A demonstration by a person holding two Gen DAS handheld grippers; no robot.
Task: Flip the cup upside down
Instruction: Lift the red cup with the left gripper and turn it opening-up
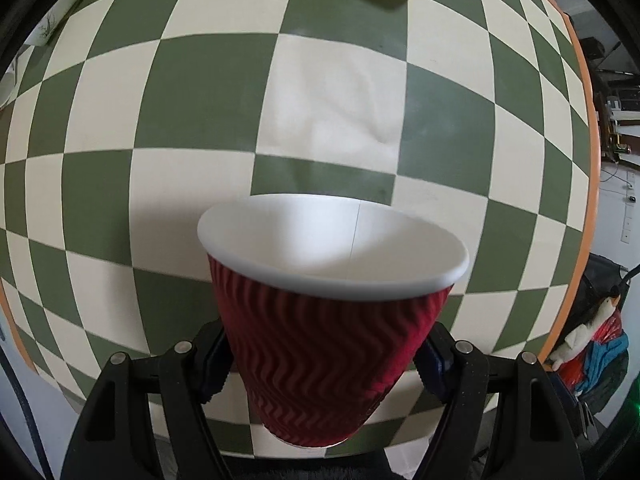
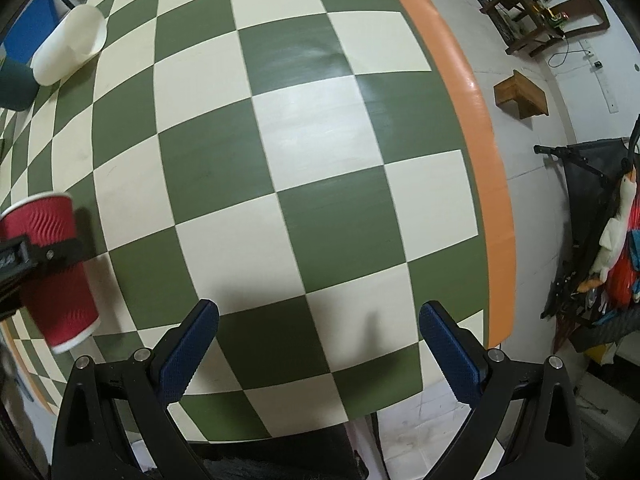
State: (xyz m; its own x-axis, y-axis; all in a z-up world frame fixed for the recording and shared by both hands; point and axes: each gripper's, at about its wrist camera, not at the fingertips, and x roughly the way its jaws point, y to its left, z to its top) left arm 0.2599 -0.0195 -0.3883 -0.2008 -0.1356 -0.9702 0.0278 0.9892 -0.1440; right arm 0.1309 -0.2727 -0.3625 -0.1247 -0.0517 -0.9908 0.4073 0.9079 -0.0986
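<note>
The cup (image 1: 328,340), the red ripple-walled paper one with a white rim and white inside, is the task's thing, but the biggest thing in both views is the table (image 2: 476,128), a green and cream checkered top with an orange edge band that is filling most of each frame.

The left gripper (image 1: 320,360) is clamping that cup by its lower wall, one finger pressing each side, and is holding it in the air above the checkered surface. In the left wrist view the white mouth is facing away from the camera toward the table; in the right wrist view the same cup (image 2: 56,268) is showing at the far left edge with its white rim pointing down and toward the camera, so it is hanging tilted, mouth lowermost, clear of the table.

The right gripper (image 2: 320,344) is hovering over the table's near corner with its jaws spread wide and nothing between the blue pads (image 2: 188,356).

A white cup (image 2: 68,52) is lying on its side on the far part of the table, well apart from both grippers.
</note>
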